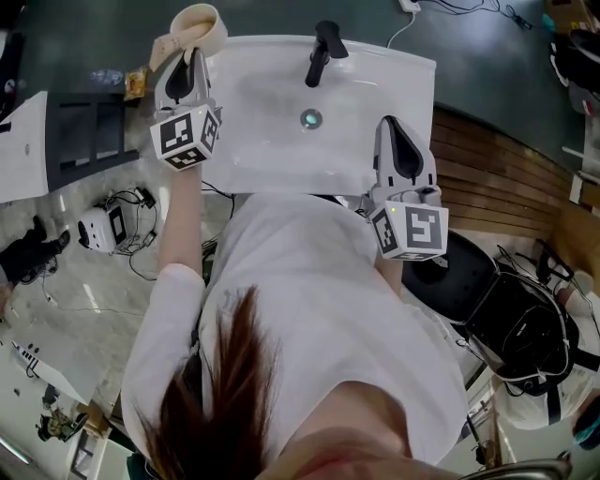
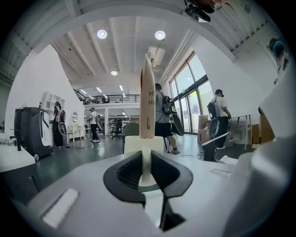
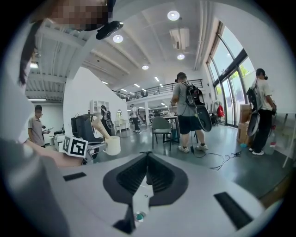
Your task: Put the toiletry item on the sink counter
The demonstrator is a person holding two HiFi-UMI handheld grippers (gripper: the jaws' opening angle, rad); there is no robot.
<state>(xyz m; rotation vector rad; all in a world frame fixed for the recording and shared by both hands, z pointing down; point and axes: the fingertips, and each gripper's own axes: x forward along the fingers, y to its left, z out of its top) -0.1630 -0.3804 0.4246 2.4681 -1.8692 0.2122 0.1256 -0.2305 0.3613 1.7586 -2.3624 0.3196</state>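
In the head view we see the left gripper (image 1: 187, 58) holding a cream toiletry tube (image 1: 195, 28) over the far left corner of the white sink (image 1: 375, 84). The right gripper (image 1: 394, 131) is at the sink's near right rim. The left gripper view shows the jaws clamped on the upright tube, seemingly at its cap end. In the right gripper view, the jaws are together and empty.

beige tube (image 2: 147, 92), wide cap down, in left claw (image 2: 146, 159)
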